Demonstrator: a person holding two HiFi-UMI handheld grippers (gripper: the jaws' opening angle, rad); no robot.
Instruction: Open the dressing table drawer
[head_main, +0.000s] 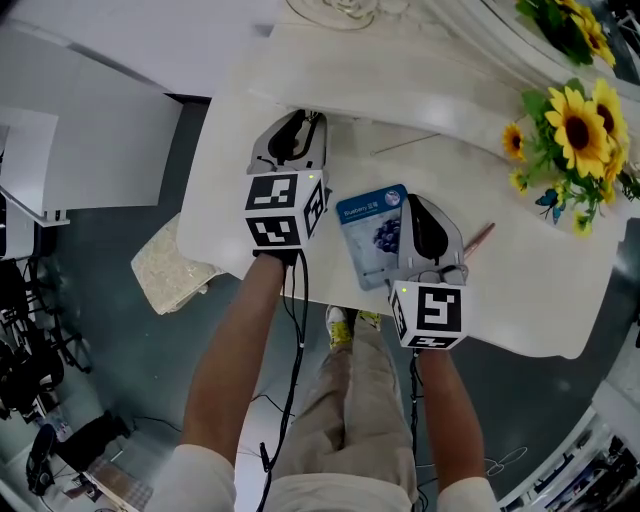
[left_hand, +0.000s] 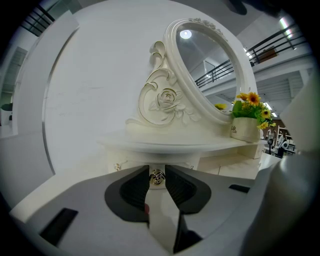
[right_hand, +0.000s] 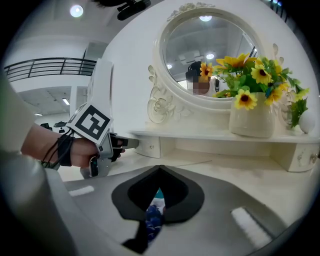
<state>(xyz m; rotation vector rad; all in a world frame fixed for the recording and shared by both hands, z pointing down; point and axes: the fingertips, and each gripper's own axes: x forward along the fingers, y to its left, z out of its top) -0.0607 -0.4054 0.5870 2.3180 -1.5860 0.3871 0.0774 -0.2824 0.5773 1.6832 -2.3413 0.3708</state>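
The left tongs are clenched on the small brass knob of the drawer, which faces them straight ahead under the mirror shelf. The pull likely runs back along their own line. The right tongs, clenched empty, sit over the bench well apart.

Grey floor, white wall panels, railed upper gallery — perhaps a mezzanine — under round ceiling lights.
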